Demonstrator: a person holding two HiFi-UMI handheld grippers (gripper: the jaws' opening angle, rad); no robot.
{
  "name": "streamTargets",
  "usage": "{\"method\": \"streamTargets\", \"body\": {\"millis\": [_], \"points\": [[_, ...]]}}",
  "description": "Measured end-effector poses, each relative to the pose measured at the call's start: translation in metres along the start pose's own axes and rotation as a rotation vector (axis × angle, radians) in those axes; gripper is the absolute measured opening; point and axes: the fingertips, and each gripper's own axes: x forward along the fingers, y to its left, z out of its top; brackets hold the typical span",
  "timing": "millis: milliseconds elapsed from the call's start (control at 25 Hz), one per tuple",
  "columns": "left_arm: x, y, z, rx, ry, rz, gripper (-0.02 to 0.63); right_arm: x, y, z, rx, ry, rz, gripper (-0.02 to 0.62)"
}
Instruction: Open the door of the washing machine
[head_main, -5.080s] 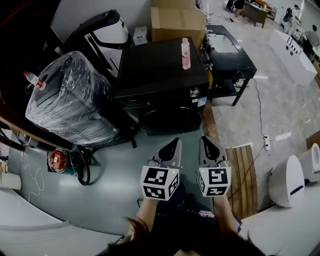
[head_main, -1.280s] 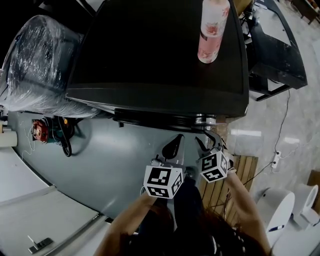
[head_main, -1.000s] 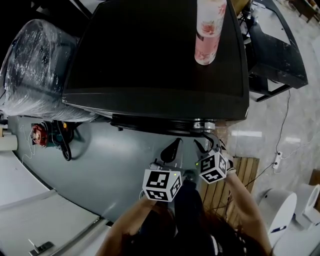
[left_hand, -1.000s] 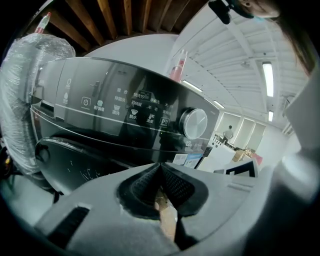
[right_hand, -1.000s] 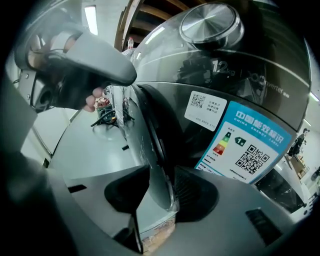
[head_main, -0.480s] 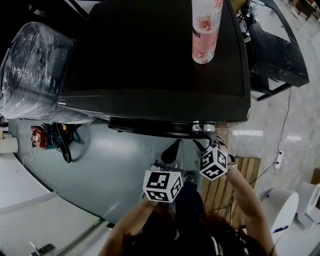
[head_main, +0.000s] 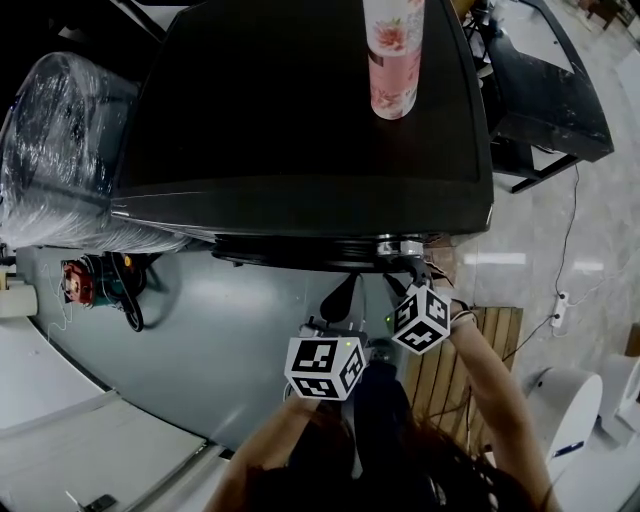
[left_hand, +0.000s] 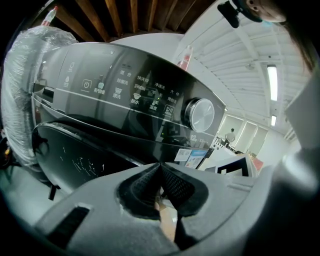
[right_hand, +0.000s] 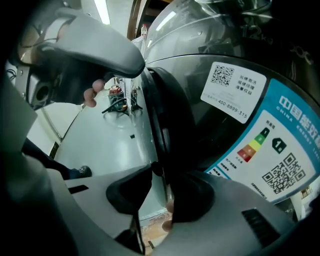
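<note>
The black washing machine (head_main: 300, 120) fills the head view from above, and its round door (head_main: 320, 258) bulges out under the front edge. My right gripper (head_main: 405, 272) is at the door's right edge, just below the silver knob (head_main: 397, 246). In the right gripper view, the jaws (right_hand: 162, 172) have just been closing, and the door's rim (right_hand: 160, 115) runs between the pads, which touch it. My left gripper (head_main: 345, 285) hangs in front of the door, apart from it. Its jaws (left_hand: 160, 166) are shut with nothing in them, below the control panel (left_hand: 130, 95).
A pink bottle (head_main: 393, 60) stands on the machine's top. A plastic-wrapped appliance (head_main: 55, 150) is at the left and a black table (head_main: 545, 80) at the right. A wooden slat board (head_main: 480, 350) lies on the floor by my right arm. An energy sticker (right_hand: 270, 150) sits beside the door.
My right gripper has risen a little towards the door's right edge and rolled. The left gripper has stayed put. The head view has drifted, so the bottle now sits higher in it.
</note>
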Motion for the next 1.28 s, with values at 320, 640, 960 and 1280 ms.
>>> {"method": "streamTargets", "body": {"millis": [320,640,960,1280], "points": [[-0.006,0.0,-0.002,-0.001,-0.005,0.003,0.012,0.0,0.001,-0.002,0.009,0.032,-0.032,0.11],[-0.015,-0.001,0.007,0.002,-0.032,0.004,0.012,0.001,0.002,-0.004,0.012,0.051,-0.063,0.11],[-0.029,0.005,0.0,0.006,-0.024,0.013,0.012,-0.001,0.001,-0.004,0.017,0.055,-0.102,0.115],[-0.051,0.008,-0.003,0.025,-0.041,-0.001,0.012,-0.019,0.107,-0.021,0.011,-0.015,0.077,0.087]]}}
